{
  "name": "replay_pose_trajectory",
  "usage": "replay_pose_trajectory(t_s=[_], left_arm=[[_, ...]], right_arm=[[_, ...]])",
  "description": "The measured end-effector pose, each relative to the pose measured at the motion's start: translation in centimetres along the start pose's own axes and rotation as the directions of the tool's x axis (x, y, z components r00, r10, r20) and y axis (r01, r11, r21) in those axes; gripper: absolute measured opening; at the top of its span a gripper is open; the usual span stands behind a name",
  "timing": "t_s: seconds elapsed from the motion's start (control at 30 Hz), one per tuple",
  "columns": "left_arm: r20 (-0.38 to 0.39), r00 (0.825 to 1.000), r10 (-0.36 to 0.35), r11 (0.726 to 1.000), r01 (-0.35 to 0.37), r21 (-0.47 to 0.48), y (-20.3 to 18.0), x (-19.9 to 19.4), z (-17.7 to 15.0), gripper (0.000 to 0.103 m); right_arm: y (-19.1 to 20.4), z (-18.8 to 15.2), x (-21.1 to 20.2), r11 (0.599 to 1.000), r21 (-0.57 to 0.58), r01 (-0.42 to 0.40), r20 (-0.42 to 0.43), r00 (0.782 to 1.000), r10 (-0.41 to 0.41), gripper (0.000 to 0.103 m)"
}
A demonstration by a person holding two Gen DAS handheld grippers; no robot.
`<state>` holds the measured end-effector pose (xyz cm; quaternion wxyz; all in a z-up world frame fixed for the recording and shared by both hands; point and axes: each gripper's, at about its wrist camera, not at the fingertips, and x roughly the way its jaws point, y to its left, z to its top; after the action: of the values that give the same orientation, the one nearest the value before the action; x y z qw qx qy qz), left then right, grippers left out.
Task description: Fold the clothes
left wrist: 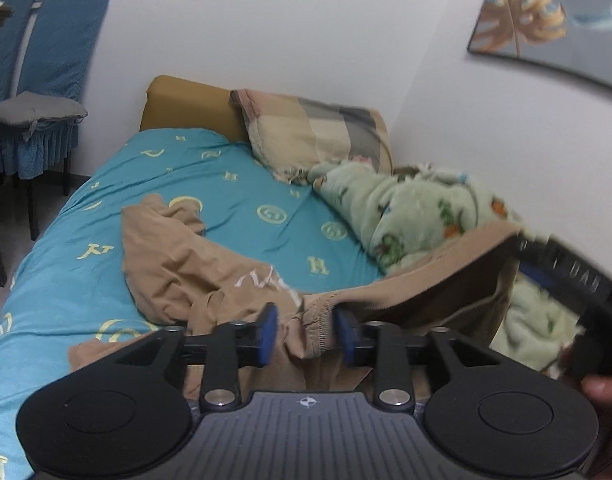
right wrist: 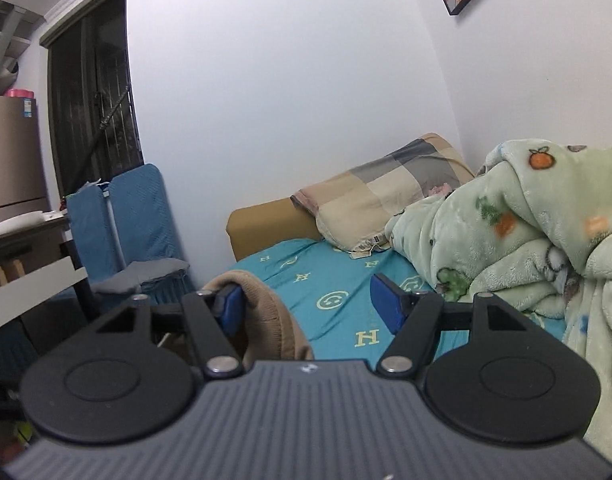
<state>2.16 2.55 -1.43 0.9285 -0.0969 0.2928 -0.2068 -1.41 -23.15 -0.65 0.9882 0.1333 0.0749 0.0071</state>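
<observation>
A tan garment [left wrist: 174,264] lies crumpled on the teal bed sheet [left wrist: 234,192]. My left gripper [left wrist: 306,330] has its blue pads on either side of a bunched ribbed hem of the garment and holds it. The fabric stretches from there up to the right, where the other gripper's black body [left wrist: 565,280] lifts it. In the right wrist view my right gripper [right wrist: 309,306] has its jaws wide apart. A fold of the tan garment [right wrist: 266,316] lies against its left pad [right wrist: 230,308], and nothing is pinched between the pads.
A checked pillow [left wrist: 313,128] and a green fleece blanket [left wrist: 417,208] lie at the bed's far right against the white wall. Blue-covered chairs [left wrist: 46,80] stand to the left of the bed. A framed picture [left wrist: 545,20] hangs on the right wall.
</observation>
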Motion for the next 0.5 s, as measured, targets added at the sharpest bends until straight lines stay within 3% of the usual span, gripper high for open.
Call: replay_pose_trajectory(t_s=[0.17, 0.3, 0.43, 0.5], left_arm=[[-0.066, 0.998, -0.014, 0.988, 0.024, 0.151, -2.5, 1.4, -1.2, 0.072], [0.008, 1.000, 0.025, 0.954, -0.026, 0.299, -5.3, 1.9, -2.4, 0.082], [0.096, 0.989, 0.112, 0.972, -0.129, 0.196, -4.6, 1.9, -1.6, 0.083], [0.139, 0.979, 0.149, 0.982, -0.162, 0.091, -3.4, 1.2, -0.9, 0.084]], right_arm=[[-0.3, 0.0, 0.3, 1.000, 0.013, -0.006, -0.025, 1.000, 0.006, 0.068], [-0.2, 0.0, 0.0, 1.000, 0.014, -0.015, -0.024, 1.000, 0.015, 0.068], [-0.3, -0.1, -0.1, 1.000, 0.022, -0.018, -0.030, 0.999, 0.019, 0.068], [-0.5, -0.2, 0.0, 1.000, 0.022, -0.013, -0.036, 0.999, 0.014, 0.068]])
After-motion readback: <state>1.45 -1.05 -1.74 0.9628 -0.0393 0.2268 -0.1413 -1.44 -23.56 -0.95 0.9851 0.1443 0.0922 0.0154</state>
